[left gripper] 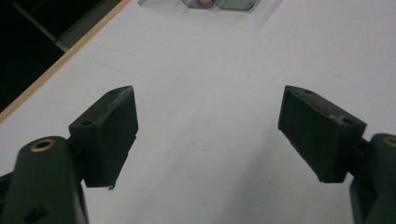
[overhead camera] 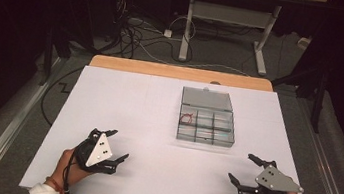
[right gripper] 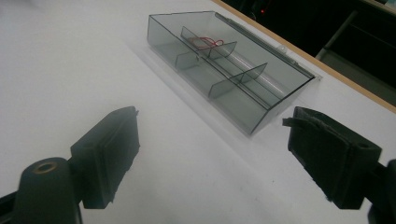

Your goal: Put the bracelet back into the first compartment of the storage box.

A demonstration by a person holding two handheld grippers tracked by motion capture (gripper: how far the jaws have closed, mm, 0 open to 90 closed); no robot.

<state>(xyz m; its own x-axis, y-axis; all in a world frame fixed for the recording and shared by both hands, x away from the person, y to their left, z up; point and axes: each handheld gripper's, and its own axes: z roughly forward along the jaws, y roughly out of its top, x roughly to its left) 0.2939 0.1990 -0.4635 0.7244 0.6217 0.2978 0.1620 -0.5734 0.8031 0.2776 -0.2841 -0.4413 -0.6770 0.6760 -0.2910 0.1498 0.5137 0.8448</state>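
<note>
White tabletop (overhead camera: 156, 125) holds a clear, open compartment box (overhead camera: 206, 117) right of centre with a red rubber band (overhead camera: 187, 117) inside; likely light, rigid, slippery, best pinched by a wall; left gripper (overhead camera: 111, 153) and right gripper (overhead camera: 241, 170) empty, jaws spread.

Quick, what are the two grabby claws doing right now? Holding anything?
Left gripper: open, holding nothing, over the white table.
Right gripper: open, holding nothing, pointing toward the clear box.
</note>
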